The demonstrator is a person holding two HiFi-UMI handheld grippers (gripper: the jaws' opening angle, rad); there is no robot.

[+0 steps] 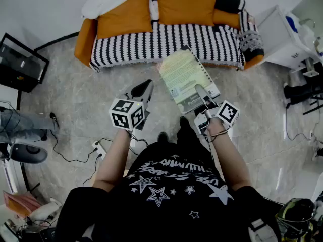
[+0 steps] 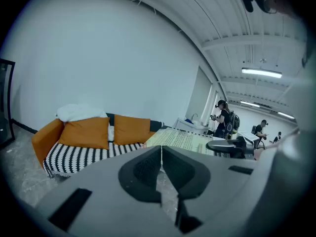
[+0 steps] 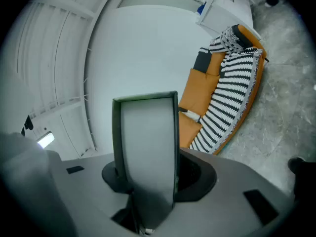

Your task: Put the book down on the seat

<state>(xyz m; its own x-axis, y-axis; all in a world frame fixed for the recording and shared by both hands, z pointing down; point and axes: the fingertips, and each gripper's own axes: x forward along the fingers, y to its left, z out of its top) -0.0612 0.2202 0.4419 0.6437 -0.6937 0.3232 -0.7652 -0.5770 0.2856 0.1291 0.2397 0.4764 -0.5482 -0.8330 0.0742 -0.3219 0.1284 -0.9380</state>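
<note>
Grey tiled floor point(image 1: 75, 84) in front of one sofa point(image 1: 166, 42) with a black-and-white striped seat and two large orange cushions point(image 1: 124, 16). One book point(image 1: 184, 74), pale green face up, hangs flat above the floor, short of the seat. Its near edge is clamped in the right gripper point(image 1: 202, 97), whose upper jaw covers that corner. The left gripper point(image 1: 144, 88) is beside the book and apart from it, jaws together on nothing. Print on the cover is too small to read
</note>
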